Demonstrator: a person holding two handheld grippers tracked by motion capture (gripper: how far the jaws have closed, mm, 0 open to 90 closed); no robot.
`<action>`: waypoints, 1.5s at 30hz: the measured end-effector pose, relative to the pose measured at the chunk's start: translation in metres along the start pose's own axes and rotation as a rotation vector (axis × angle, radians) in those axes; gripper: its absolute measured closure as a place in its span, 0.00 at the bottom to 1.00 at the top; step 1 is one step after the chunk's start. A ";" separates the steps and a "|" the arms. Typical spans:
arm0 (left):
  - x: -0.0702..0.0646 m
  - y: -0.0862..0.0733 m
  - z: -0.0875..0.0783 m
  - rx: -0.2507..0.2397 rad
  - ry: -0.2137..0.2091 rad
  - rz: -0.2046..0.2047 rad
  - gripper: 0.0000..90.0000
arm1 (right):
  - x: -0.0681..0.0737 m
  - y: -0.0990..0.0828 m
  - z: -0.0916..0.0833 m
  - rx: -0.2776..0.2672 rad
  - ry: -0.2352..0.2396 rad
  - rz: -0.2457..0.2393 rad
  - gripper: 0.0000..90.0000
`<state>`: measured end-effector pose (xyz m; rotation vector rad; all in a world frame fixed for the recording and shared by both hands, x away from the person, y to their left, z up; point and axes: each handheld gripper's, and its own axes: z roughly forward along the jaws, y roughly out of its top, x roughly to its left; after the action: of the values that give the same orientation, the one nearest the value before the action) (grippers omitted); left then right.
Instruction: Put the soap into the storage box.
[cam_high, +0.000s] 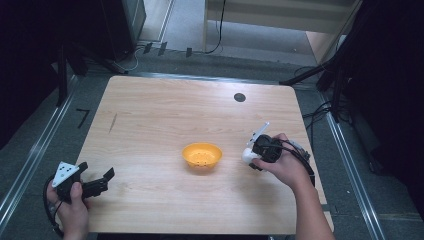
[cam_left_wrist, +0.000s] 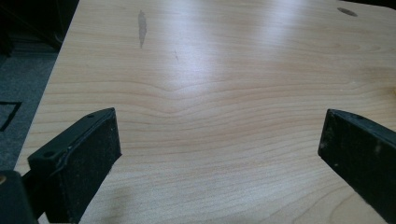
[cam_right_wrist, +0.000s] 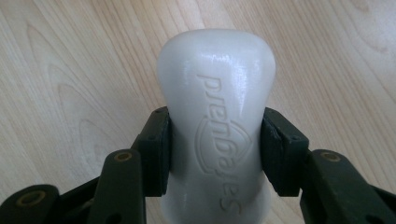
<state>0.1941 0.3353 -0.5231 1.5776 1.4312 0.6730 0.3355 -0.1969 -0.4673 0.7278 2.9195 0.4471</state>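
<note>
I have the right gripper (cam_high: 256, 150) near the right edge of the table (cam_high: 150, 115), about halfway along it, held in my right hand (cam_high: 284, 167). Its jaws are clamped on a white bottle (cam_right_wrist: 215, 116): in the right gripper view the two black pads press on the bottle's flanks from either side, with embossed lettering running along the face between them and the bottle's rounded end pointing away from the camera over bare wood. In the high view the bottle (cam_high: 248, 154) shows as a white shape at the gripper's front, with a thin white part sticking up and away toward the far edge; I cannot tell from here whether the bottle touches the tabletop. A yellow bowl (cam_high: 202, 155) sits near the middle of the table, a little toward the near edge, to the left of the bottle and apart from it. My left gripper (cam_high: 97, 182) rests at the near left corner, in my left hand (cam_high: 74, 205), with its grey plate on top and its tips pointing toward the bowl, well apart from it. Its jaws stand wide apart with nothing between them; the left gripper view shows plain wood grain in the gap. A dark round spot (cam_high: 239, 97) lies near the far edge, toward the right.
</note>
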 end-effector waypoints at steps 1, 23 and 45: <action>0.000 0.000 0.000 0.000 0.000 0.000 0.00 | 0.000 0.000 0.000 0.000 0.000 0.000 0.56; 0.001 0.000 0.000 -0.002 -0.001 -0.010 0.00 | 0.005 0.035 -0.030 -0.016 -0.016 -0.068 0.57; 0.001 0.000 0.000 -0.005 -0.003 -0.018 0.00 | 0.020 0.070 -0.032 -0.040 0.002 -0.153 0.56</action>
<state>0.1944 0.3362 -0.5235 1.5591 1.4391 0.6632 0.3438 -0.1369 -0.4161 0.4937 2.9309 0.4894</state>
